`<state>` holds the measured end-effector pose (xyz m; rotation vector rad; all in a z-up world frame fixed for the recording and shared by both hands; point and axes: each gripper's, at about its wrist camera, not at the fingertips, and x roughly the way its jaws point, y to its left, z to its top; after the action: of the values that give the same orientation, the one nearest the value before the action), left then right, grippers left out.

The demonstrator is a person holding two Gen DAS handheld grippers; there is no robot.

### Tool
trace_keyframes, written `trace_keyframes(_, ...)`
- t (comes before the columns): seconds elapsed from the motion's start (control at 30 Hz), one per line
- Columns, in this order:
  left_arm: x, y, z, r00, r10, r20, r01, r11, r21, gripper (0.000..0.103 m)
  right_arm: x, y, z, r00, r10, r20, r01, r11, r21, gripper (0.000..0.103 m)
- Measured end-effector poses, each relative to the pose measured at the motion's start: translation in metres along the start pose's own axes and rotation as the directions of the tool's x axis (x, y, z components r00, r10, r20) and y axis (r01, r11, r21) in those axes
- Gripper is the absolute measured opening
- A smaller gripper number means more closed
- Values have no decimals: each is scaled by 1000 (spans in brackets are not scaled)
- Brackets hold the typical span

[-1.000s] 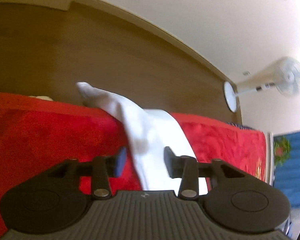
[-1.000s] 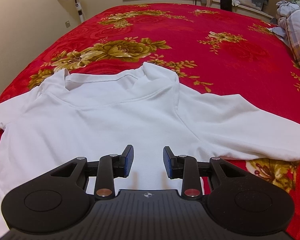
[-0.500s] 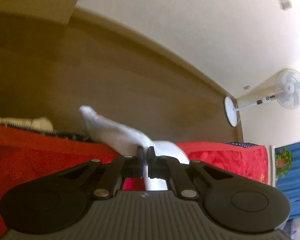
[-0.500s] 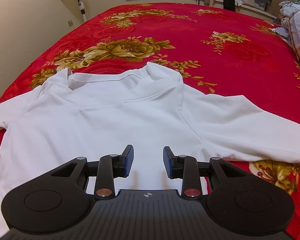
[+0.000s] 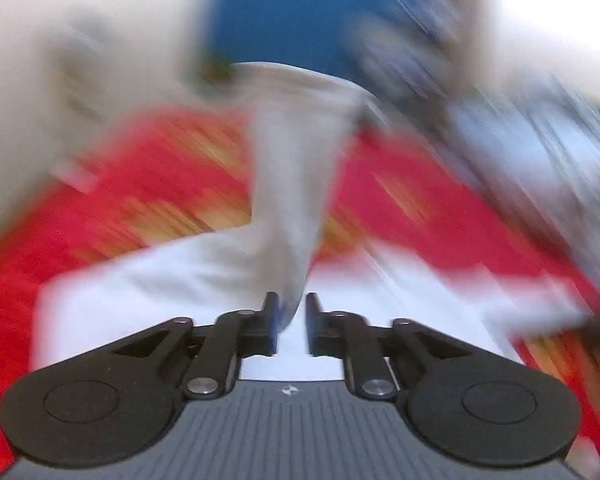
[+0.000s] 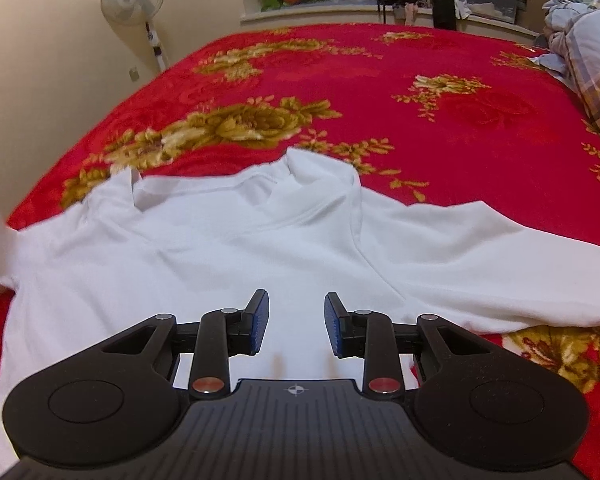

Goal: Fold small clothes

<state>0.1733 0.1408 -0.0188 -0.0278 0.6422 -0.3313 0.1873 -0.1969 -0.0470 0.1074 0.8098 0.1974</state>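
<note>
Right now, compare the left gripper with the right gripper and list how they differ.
The left gripper has its jaws close together, having just been opening; the right gripper has its jaws wider apart. The left gripper has the sleeve of the white shirt between its jaws; the right gripper has nothing between them and hovers over the shirt's body. Both are black and two-fingered.

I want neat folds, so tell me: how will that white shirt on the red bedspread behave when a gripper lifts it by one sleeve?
Probably floppy: the white shirt lies limp and creased on the red bedspread. The sleeve by the left gripper hangs as a soft strip, so it likely sags and swings. It looks thin and light.
</note>
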Motion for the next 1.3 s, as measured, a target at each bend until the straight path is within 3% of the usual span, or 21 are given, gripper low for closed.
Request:
trace_keyframes(0.03, 13, -13, -8, 996, -34, -81, 38, 998, 46, 17, 0, -1, 1, 1000, 6, 5, -6, 1000, 7, 32)
trace_keyframes(0.1, 26, -14, -15, 986, -24, -165, 38, 996, 82, 17, 1, -2, 2, 1000, 22, 7, -22, 999, 26, 32)
trace_keyframes(0.17, 25, 12, -11, 986, 26, -165, -24, 1000, 14, 18, 3, -5, 2, 999, 39, 5, -40, 998, 51, 32)
trace_keyframes(0.23, 20, 52, 1, 982, 120, -143, -135, 986, -97, 18, 5, -8, 2, 998, 59, 1, -59, 995, 77, 32)
trace_keyframes(0.37, 2, 121, 11, 934, 336, -124, -358, 897, -260, 18, 18, -9, -1, 996, 88, -34, -83, 989, 124, 32)
trace_keyframes(0.47, -9, 149, 17, 910, 399, -113, -414, 854, -316, 18, 34, -6, -6, 990, 115, -82, -102, 983, 150, 32)
trace_keyframes(0.57, -14, 171, 25, 906, 409, -105, -418, 835, -357, 18, 49, 1, -10, 985, 128, -114, -111, 983, 147, 33)
trace_keyframes(0.73, -26, 161, 21, 912, 403, -78, -404, 847, -346, 18, 72, 15, -13, 986, 106, -131, -92, 990, 109, 33)
trace_keyframes(0.77, -29, 158, 22, 913, 402, -73, -402, 850, -342, 18, 73, 17, -13, 988, 99, -119, -88, 991, 96, 28)
trace_keyframes(0.8, -28, 153, 21, 913, 403, -67, -401, 851, -338, 18, 73, 20, -12, 990, 98, -102, -90, 993, 79, 6)
trace_keyframes(0.83, -29, 155, 22, 913, 403, -64, -400, 852, -339, 18, 71, 22, -10, 992, 99, -81, -94, 994, 63, 3)
trace_keyframes(0.93, -25, 151, 20, 916, 397, -59, -392, 851, -349, 18, 48, 22, 4, 992, 117, 45, -119, 992, 39, 2)
trace_keyframes(1.03, -15, 146, 22, 923, 380, -58, -376, 862, -341, 18, 3, 4, 29, 961, 148, 235, -165, 985, 55, 0)
trace_keyframes(1.1, -9, 141, 23, 930, 363, -62, -363, 873, -325, 18, -15, -12, 40, 947, 74, 312, -95, 994, 53, 0)
trace_keyframes(1.2, 4, 131, 22, 942, 325, -82, -334, 893, -301, 18, 0, -47, 45, 968, -94, 231, 63, 988, 139, 0)
trace_keyframes(1.3, 20, 123, 19, 955, 273, -116, -295, 912, -285, 18, 22, -80, 40, 985, -119, 123, 83, 960, 266, 0)
